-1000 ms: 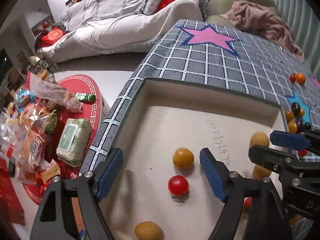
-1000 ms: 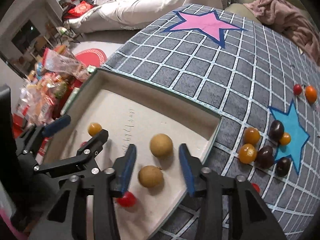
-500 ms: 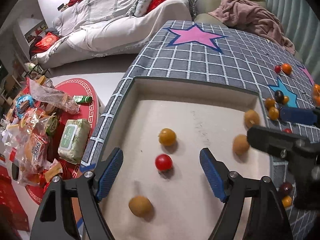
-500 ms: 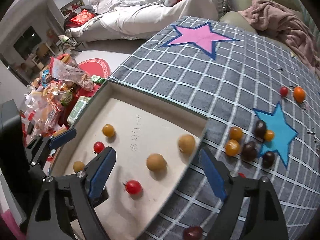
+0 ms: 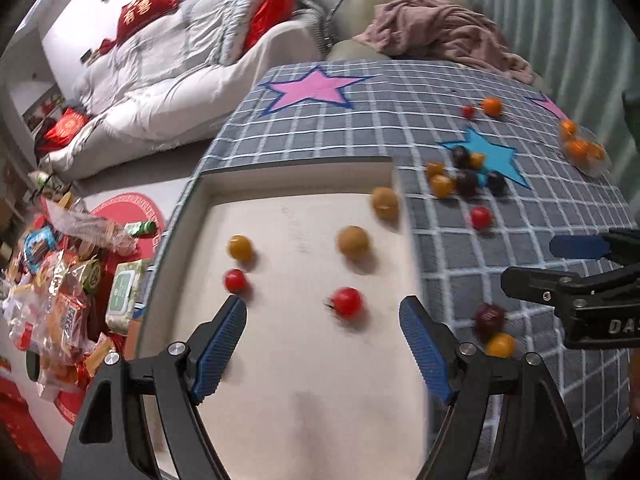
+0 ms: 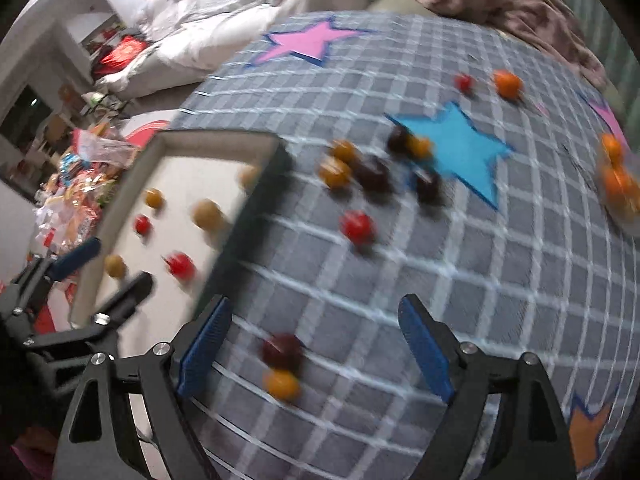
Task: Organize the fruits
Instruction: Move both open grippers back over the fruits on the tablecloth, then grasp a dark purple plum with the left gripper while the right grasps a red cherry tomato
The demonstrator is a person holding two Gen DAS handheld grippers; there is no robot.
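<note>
Left wrist view looks down into the shallow tray [image 5: 208,184], whose pale floor carries five fruits: a yellow tomato [image 5: 240,247], a small red tomato [image 5: 235,280], a larger red tomato [image 5: 347,301] and two tan round fruits [image 5: 352,241], one of them hard against the tray's far right corner. The left gripper [image 5: 322,344] hangs over the tray with its jaws wide apart and nothing between them. At the right edge of this view the right gripper [image 5: 576,248] shows side-on above the checked cloth [image 5: 400,120].

Right wrist view, heavily blurred, adds what the other misses: a sixth tray fruit, a tan one [image 6: 115,266] near the tray's near-left side, which the left gripper's own finger hides in its view. It also shows the right gripper [image 6: 312,344] over the cloth-covered desk, jaws spread wide and empty, with a dark red fruit [image 6: 282,350] and an orange-yellow one [image 6: 282,384] lying touching on the cloth below the gap. Beyond them lie a lone red tomato [image 6: 357,226], a cluster of yellow and dark fruits [image 6: 372,172] beside the blue star [image 6: 460,148], and oranges [image 6: 618,184] at the right rim. The left gripper [image 6: 76,258] appears at lower left.
</note>
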